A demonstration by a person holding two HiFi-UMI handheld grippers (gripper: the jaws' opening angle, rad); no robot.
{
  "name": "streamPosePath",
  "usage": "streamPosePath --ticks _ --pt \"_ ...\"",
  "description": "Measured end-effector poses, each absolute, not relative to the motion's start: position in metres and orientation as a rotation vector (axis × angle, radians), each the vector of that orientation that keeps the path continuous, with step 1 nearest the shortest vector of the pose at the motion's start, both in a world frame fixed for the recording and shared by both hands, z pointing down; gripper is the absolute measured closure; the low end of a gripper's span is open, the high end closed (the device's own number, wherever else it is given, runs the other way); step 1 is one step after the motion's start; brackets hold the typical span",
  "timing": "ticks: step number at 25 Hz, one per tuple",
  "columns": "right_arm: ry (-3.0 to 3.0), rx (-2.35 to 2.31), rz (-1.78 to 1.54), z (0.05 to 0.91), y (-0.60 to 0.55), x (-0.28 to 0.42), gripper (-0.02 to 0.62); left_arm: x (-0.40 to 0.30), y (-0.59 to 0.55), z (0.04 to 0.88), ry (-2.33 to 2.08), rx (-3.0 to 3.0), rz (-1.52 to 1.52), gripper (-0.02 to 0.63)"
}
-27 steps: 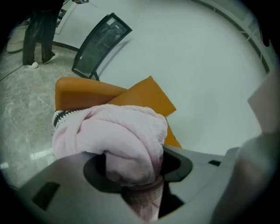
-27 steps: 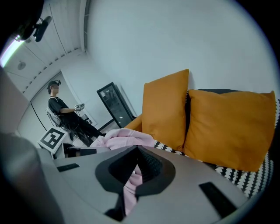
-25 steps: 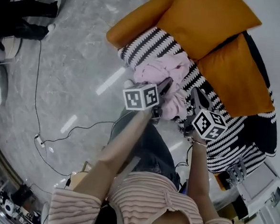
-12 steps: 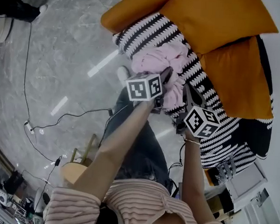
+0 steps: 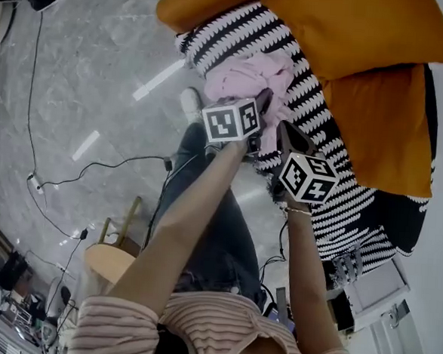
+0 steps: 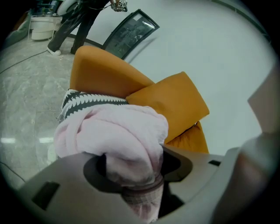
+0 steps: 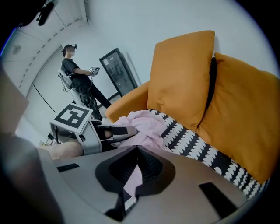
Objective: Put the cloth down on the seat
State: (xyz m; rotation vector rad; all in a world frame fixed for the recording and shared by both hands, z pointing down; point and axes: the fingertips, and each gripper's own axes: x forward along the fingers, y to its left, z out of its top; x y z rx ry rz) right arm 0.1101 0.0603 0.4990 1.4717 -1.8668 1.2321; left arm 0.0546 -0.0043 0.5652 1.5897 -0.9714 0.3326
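Holding one pink cloth (image 5: 247,80) in two claws over the front of the black-and-white patterned seat (image 5: 334,195).

Found in the head view alone: both marker cubes (image 5: 231,120) side by side, two bare arms (image 5: 180,230) reaching forward, a striped top (image 5: 226,324), grey floor (image 5: 101,66) and one wooden stool (image 5: 109,263).

Found in the left gripper view alone: a thick bunch of cloth wedged between the jaws of the left claw (image 6: 131,175), clamped there, bulging ahead of and above the tips and hiding most of the seat.

Found in the right gripper view alone: a thin fold of the same cloth pinched flat in the narrow gap of the right claw (image 7: 133,175). Beyond that, one standing person (image 7: 76,72) far off and one dark framed panel (image 7: 118,70) against the white wall.

Counting: one cloth, one seat, two claws, two cubes, two orange back cushions (image 7: 181,74), one orange armrest (image 7: 127,103), one bystander.

Placing the cloth: bulk just ahead of the left claw's tips and ahead-left of the right claw, a strip trailing back into the right claw's jaws. Lying close by the armrest, with the seat beneath and beyond both claws and the cushions farther on. Contact between cloth and seat impossible to tell.
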Motion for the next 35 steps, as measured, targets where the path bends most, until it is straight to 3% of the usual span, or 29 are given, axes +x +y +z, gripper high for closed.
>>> streamPosePath --ticks 23,35 --pt "-1.747 1.447 1.284 0.582 0.036 0.114 0.586 0.085 -0.033 0.649 -0.999 1.552 0.366 0.374" --pt "-1.724 1.435 1.287 0.582 0.03 0.119 0.586 0.09 -0.051 0.648 -0.983 1.538 0.397 0.374"
